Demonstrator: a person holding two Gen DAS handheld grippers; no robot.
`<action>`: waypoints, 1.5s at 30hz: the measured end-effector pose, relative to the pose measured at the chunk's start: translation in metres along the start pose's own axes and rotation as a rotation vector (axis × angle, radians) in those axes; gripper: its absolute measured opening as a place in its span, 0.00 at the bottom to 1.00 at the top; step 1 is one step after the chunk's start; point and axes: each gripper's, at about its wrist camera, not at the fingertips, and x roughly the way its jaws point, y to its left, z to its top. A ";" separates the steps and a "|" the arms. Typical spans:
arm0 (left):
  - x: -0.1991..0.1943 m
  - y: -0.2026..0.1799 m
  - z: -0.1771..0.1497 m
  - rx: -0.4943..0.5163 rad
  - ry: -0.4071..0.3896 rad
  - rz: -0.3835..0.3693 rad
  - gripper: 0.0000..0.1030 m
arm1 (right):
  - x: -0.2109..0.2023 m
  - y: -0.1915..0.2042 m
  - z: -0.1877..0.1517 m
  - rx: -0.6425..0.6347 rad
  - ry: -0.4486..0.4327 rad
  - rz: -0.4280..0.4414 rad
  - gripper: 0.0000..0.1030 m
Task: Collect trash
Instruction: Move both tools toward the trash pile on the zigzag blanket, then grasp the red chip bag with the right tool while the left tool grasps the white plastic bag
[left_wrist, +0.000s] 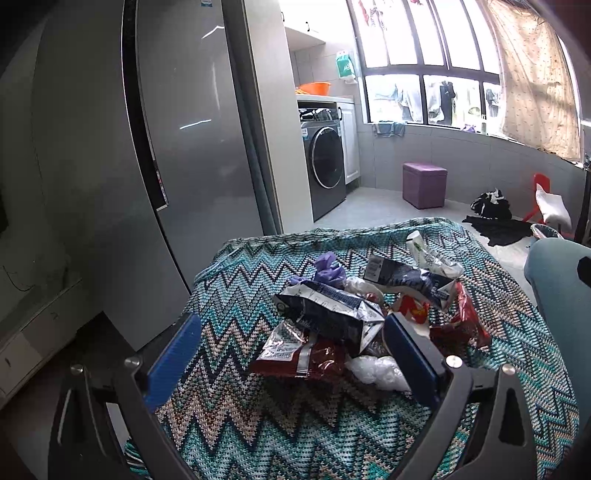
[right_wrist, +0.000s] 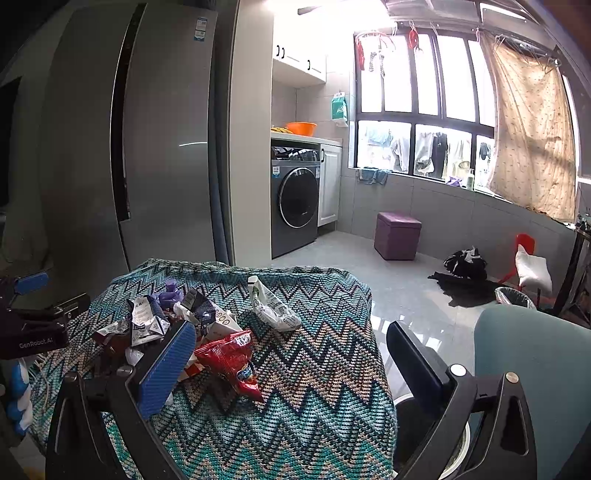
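A pile of trash lies on a table covered with a zigzag cloth (left_wrist: 258, 424): a dark blue and white wrapper (left_wrist: 332, 310), a red snack bag (left_wrist: 461, 325), a white crumpled plastic piece (left_wrist: 376, 371), a purple glove (left_wrist: 328, 271) and a white and green packet (left_wrist: 428, 254). My left gripper (left_wrist: 291, 354) is open just above the near side of the pile. My right gripper (right_wrist: 291, 362) is open over the cloth, with the red snack bag (right_wrist: 232, 362) by its left finger. The white and green packet (right_wrist: 273, 308) lies apart, further back. The left gripper's body shows in the right wrist view (right_wrist: 33, 325).
A grey fridge (left_wrist: 184, 147) stands left behind the table. A washing machine (right_wrist: 295, 210), a purple stool (right_wrist: 397, 234), dark clothes on the floor (right_wrist: 465, 273) and a lined bin (right_wrist: 513, 297) are beyond. A teal chair (right_wrist: 535, 369) is at the right.
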 end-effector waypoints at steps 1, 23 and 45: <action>0.001 0.004 -0.004 0.000 0.012 -0.009 0.97 | 0.002 -0.001 -0.001 0.004 0.007 0.006 1.00; 0.057 -0.031 -0.038 -0.159 0.365 -0.466 0.89 | 0.146 0.017 -0.046 -0.003 0.383 0.358 0.64; 0.105 -0.051 -0.049 -0.266 0.553 -0.380 0.21 | 0.077 -0.037 -0.066 0.084 0.339 0.407 0.22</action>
